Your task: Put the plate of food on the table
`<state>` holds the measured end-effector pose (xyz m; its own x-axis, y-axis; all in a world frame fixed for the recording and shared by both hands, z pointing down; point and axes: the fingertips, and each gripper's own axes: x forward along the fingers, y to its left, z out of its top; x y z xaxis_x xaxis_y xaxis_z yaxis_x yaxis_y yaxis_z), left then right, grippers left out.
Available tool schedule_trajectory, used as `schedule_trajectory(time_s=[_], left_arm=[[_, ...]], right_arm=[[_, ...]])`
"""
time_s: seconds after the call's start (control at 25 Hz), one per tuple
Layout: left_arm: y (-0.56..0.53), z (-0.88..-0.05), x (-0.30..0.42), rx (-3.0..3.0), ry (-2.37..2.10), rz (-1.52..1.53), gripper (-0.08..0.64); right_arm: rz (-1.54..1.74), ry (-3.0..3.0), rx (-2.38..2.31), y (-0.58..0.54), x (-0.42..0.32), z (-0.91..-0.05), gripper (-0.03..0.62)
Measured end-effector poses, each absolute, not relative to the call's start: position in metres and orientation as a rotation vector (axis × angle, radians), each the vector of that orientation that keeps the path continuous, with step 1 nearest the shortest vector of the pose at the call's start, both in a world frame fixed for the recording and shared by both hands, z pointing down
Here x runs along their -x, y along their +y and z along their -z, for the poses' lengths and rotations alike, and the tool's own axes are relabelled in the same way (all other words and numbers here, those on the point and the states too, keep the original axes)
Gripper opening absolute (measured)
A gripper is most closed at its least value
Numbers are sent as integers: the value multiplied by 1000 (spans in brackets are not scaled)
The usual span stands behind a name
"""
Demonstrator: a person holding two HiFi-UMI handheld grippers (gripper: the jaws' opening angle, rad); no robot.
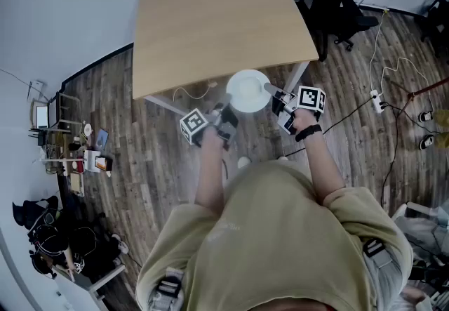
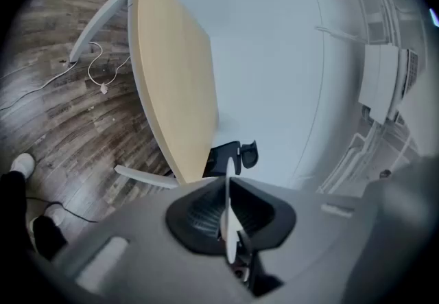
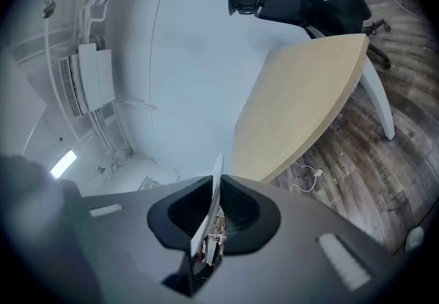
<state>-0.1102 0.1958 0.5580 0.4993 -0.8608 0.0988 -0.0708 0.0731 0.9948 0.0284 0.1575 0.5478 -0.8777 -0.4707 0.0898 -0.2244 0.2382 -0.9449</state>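
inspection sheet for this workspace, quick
surface: light wooden table with bare top
job's things: round white plate held at the table's near edge; no food made out on it
clutter: small shelf of odds and ends on the floor, left
grippers: left tongs and right tongs both shut on the plate's rim
cables: white cable and power strip on the floor, right
surroundings: black office chair, dark wooden floor

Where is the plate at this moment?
In the head view the white plate is mid-frame at the near edge of the wooden table, its rim clamped by the left gripper on one side and the right gripper on the other.
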Motion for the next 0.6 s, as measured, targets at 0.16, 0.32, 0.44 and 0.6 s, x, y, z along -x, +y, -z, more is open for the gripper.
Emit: schedule_trajectory(time_s=[0.16, 0.32, 0.44, 0.6], left_arm=[[199, -558, 114, -1383, -882, 729, 17], [198, -558, 115, -1389, -874, 724, 17], [199, -556, 113, -1389, -878, 727, 18], [204, -559, 121, -1392, -892, 721, 18]], right_arm=[[1703, 2281, 672, 161, -25, -550, 38], [1696, 2276, 680, 162, -25, -552, 38], [1699, 2268, 687, 164, -27, -552, 38], [1694, 2263, 718, 174, -20, -557, 38]])
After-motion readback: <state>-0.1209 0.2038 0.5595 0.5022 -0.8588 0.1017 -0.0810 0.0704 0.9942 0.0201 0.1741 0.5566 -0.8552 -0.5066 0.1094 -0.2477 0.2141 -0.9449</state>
